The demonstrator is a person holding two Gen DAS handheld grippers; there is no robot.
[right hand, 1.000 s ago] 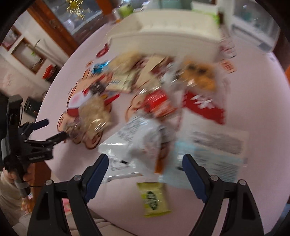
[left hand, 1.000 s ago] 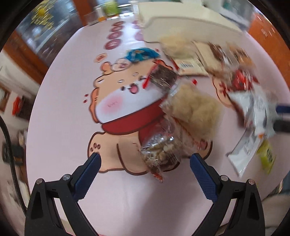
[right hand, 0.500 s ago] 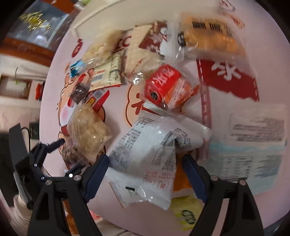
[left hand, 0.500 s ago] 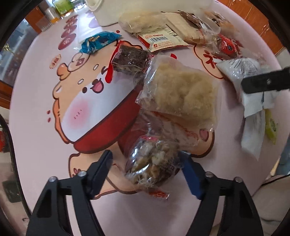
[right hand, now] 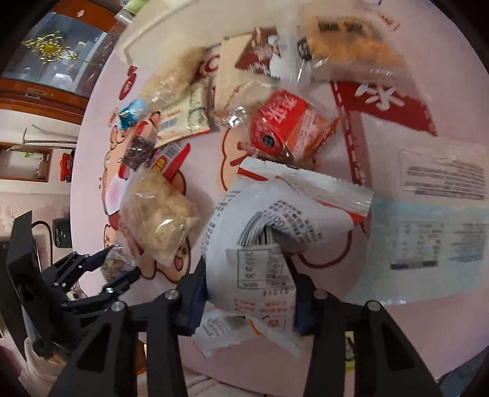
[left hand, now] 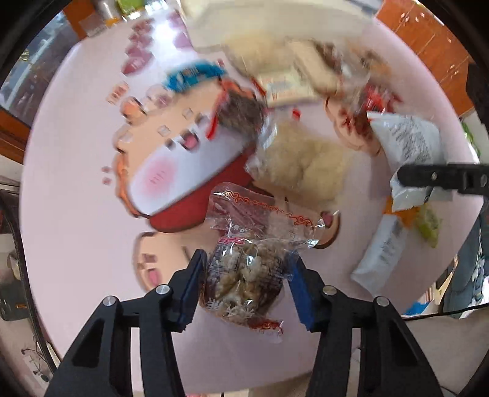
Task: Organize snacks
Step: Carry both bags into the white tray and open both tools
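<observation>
In the left wrist view my left gripper (left hand: 247, 290) has its jaws closing, and both blue pads press on a clear bag of nut snack (left hand: 244, 268) with red trim, just over the pink tablecloth (left hand: 76, 213). In the right wrist view my right gripper (right hand: 249, 300) is also closing, its pads squeezing a crumpled white printed bag (right hand: 262, 232). The left gripper (right hand: 119, 265) shows at the lower left of that view. A finger of the right gripper (left hand: 440, 178) lies across the white bag (left hand: 409, 143) in the left view.
Loose snacks cover the cloth: a pale floss bag (right hand: 159, 210), a red packet (right hand: 287, 125), a dark bar (right hand: 139, 149), a blue wrapper (right hand: 131, 111), an orange bag (right hand: 345, 45), a flat white-and-blue pack (right hand: 428, 226). A white organiser (left hand: 275, 21) stands at the back.
Both grippers have come down over their bags and narrowed their jaws: the left onto the clear nut bag, the right onto the white printed bag, which now crumples between the pads.
</observation>
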